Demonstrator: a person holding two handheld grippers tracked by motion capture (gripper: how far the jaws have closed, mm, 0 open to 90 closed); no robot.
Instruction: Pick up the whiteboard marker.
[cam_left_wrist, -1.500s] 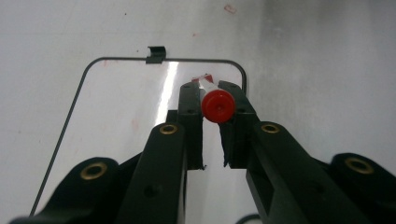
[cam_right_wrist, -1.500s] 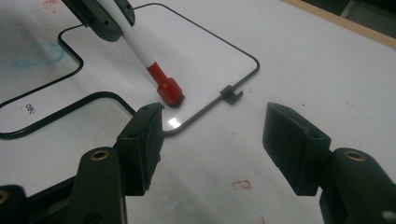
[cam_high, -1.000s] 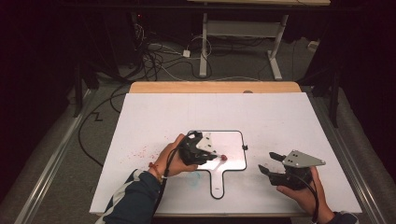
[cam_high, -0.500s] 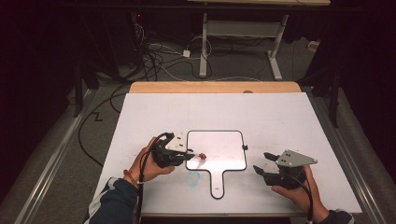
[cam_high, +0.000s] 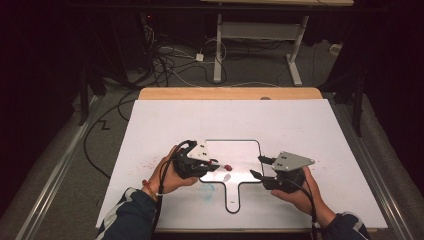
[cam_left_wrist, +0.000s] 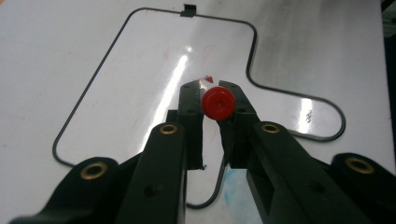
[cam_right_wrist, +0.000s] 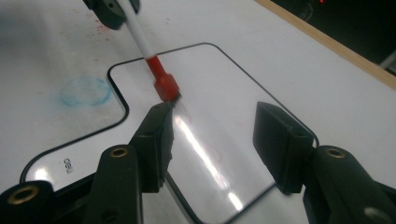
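Note:
A small whiteboard (cam_high: 240, 150) with a black rim and a short handle lies on the white table. My left gripper (cam_high: 215, 165) is shut on a white marker whose red end (cam_high: 227, 167) points right, low over the board. In the left gripper view the red end (cam_left_wrist: 217, 103) sits clamped between the jaw tips. My right gripper (cam_high: 256, 166) hovers at the board's right edge, open; its jaws have just been closing with nothing between them. The right gripper view has the marker (cam_right_wrist: 163, 83) just past its left fingertip (cam_right_wrist: 159, 121), over the board (cam_right_wrist: 219, 74).
A blue smudge (cam_high: 210, 189) marks the table left of the board's handle, and red specks (cam_high: 145, 162) lie further left. The table's wooden far edge (cam_high: 230, 93) borders a dark floor with cables and a desk frame.
The left gripper swung left off the board, then came back right over it with the marker. The right gripper moved left to the board's edge and its jaws narrowed.

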